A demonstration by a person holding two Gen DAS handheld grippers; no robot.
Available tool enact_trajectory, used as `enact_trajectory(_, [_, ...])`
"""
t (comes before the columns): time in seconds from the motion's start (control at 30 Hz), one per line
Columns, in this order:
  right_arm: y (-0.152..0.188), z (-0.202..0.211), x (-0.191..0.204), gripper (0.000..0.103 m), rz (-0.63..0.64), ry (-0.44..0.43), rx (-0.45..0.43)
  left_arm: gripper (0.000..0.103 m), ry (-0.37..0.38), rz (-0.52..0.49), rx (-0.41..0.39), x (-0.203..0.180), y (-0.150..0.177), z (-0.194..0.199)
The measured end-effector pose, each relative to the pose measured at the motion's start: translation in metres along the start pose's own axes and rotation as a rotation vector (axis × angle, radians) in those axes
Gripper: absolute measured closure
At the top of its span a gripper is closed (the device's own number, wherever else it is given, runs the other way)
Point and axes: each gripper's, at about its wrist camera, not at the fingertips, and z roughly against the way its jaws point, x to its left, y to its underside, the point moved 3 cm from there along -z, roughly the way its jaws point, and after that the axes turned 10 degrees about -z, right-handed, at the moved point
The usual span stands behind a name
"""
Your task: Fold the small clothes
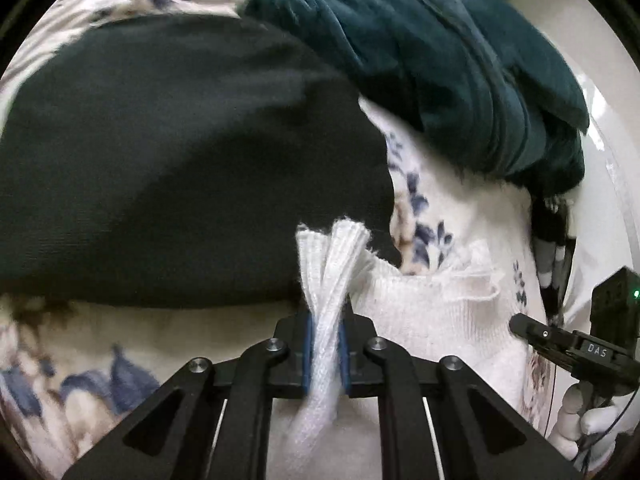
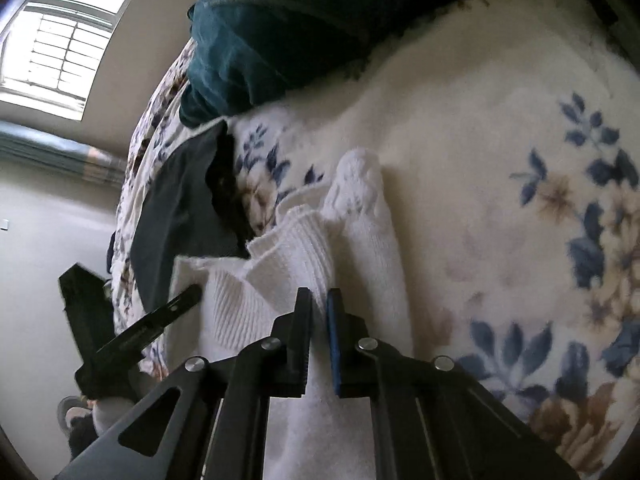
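Clearly both tools are clamped on the same white sock (image 1: 432,320), which lies on a floral blanket (image 2: 520,200) covering the bed. In the left wrist view, the left tool (image 1: 325,344) sits at lower centre with its blue pads closed on a bunched ribbed cuff that sticks up between them. The sock's body runs from there toward the lower right of the frame, where the right tool (image 1: 520,326) reaches in. In the right wrist view, the right tool (image 2: 318,334) pinches white knit at lower centre, and the left tool (image 2: 188,298) comes in from the lower left.

So the sock's long axis seems to run from one tool to the other, each holding one end; the fold likely depends on bringing those ends together.

Only the left view shows the broad black garment (image 1: 180,160) spread just beside the cuff. The right view alone shows a window (image 2: 60,40) at upper left. Both show a teal garment (image 1: 460,60) heaped beyond the sock.
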Motion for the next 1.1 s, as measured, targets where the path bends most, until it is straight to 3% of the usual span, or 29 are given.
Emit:
enact_trajectory(0.1, [-0.003, 0.016, -0.003, 0.097, -0.013, 0.002, -0.038, 0.095, 0.020, 0.064, -0.017, 0.016, -0.003, 0.005])
enact_trajectory(0.27, [-0.018, 0.005, -0.005, 0.099, -0.017, 0.076, -0.066, 0.095, -0.015, 0.110, 0.056, 0.036, -0.005, -0.028])
enact_trajectory(0.4, [-0.024, -0.016, -0.007, 0.099, -0.017, 0.111, -0.032, 0.094, 0.011, 0.117, 0.082, 0.036, -0.007, -0.029])
enact_trajectory(0.5, [-0.023, -0.017, -0.007, 0.097, -0.031, 0.098, 0.017, 0.088, 0.077, 0.153, 0.100, 0.037, -0.006, -0.020])
enact_trajectory(0.53, [-0.023, -0.017, -0.008, 0.092, -0.050, 0.086, 0.040, 0.081, 0.095, 0.169, 0.103, 0.039, -0.003, -0.015])
enact_trajectory(0.57, [-0.022, -0.013, -0.013, 0.076, -0.077, 0.076, 0.065, 0.079, 0.099, 0.179, 0.100, 0.042, -0.001, -0.009])
enact_trajectory(0.63, [-0.018, -0.002, -0.018, 0.055, -0.098, 0.055, 0.059, 0.075, 0.118, 0.205, 0.081, 0.044, 0.003, 0.002])
enact_trajectory(0.73, [-0.007, 0.004, -0.027, 0.052, -0.127, 0.026, 0.099, 0.071, 0.142, 0.191, 0.124, 0.036, 0.015, -0.002])
enact_trajectory(0.77, [0.000, -0.001, -0.031, 0.052, -0.138, 0.025, 0.144, 0.072, 0.109, 0.157, 0.131, 0.031, 0.017, -0.004])
enact_trajectory(0.8, [0.006, -0.005, -0.033, 0.052, -0.139, 0.013, 0.176, 0.083, 0.063, 0.125, 0.132, 0.026, 0.018, -0.007])
enact_trajectory(0.83, [0.012, -0.008, -0.034, 0.054, -0.136, 0.008, 0.199, 0.096, 0.045, 0.096, 0.116, 0.020, 0.019, -0.006])
enact_trajectory(0.9, [0.021, -0.008, -0.032, 0.097, -0.114, 0.010, 0.182, 0.097, 0.023, 0.091, 0.071, 0.017, 0.018, 0.004])
enact_trajectory(1.0, [0.023, 0.007, -0.023, 0.097, -0.059, 0.051, 0.077, 0.097, -0.021, 0.107, 0.019, 0.020, 0.016, 0.017])
enact_trajectory(1.07, [0.020, 0.010, -0.024, 0.098, -0.039, 0.102, 0.027, 0.097, -0.032, 0.112, 0.051, 0.027, 0.019, 0.006])
enact_trajectory(1.1, [0.019, 0.003, -0.028, 0.098, -0.050, 0.115, 0.045, 0.097, -0.044, 0.124, 0.070, 0.031, 0.022, -0.005])
